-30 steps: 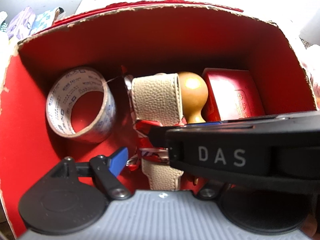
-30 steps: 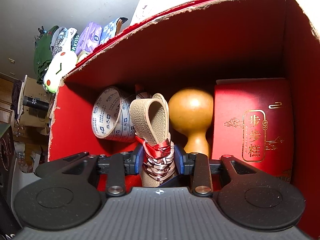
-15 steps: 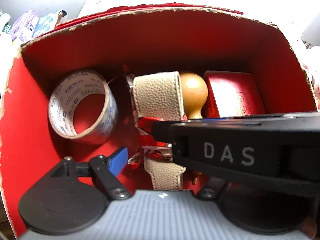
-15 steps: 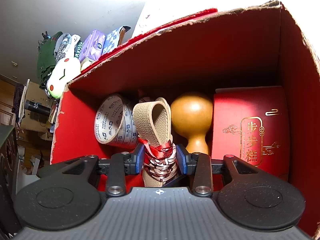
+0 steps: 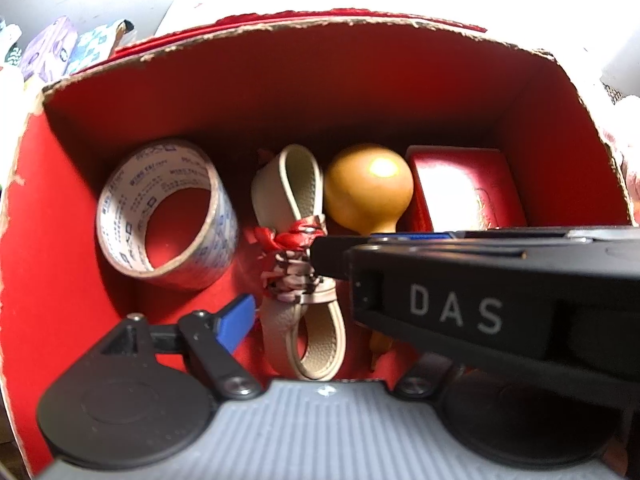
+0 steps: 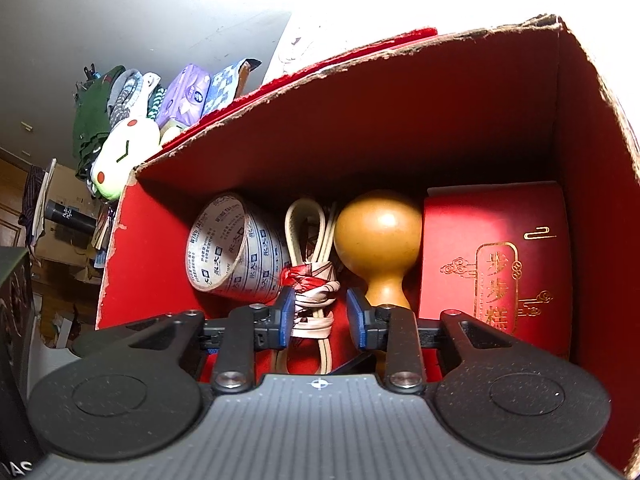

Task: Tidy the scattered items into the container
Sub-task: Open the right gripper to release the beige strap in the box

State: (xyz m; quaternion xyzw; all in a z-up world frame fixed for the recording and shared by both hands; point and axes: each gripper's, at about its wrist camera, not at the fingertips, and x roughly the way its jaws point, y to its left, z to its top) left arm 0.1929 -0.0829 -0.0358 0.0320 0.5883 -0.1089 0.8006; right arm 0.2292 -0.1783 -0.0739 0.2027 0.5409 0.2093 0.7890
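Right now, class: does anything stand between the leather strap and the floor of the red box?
Nothing visible does. The leather strap already lies in the red box, between tape roll and wooden gourd; the right hand-held gripper is open around it.

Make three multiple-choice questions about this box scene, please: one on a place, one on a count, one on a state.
1. What lies directly to the left of the gourd?
A. red packet
B. strap
C. plush toy

2. How many items are inside the box?
A. two
B. four
C. six

3. What is the state of the right claw?
A. open, one pad on each side of the strap
C. outside the box
B. shut on the gourd

Answers:
1. B: the strap sits between the tape and the gourd.
2. B: tape, strap, gourd and red packet are all that shows.
3. A: gaps show between both blue pads and the strap.
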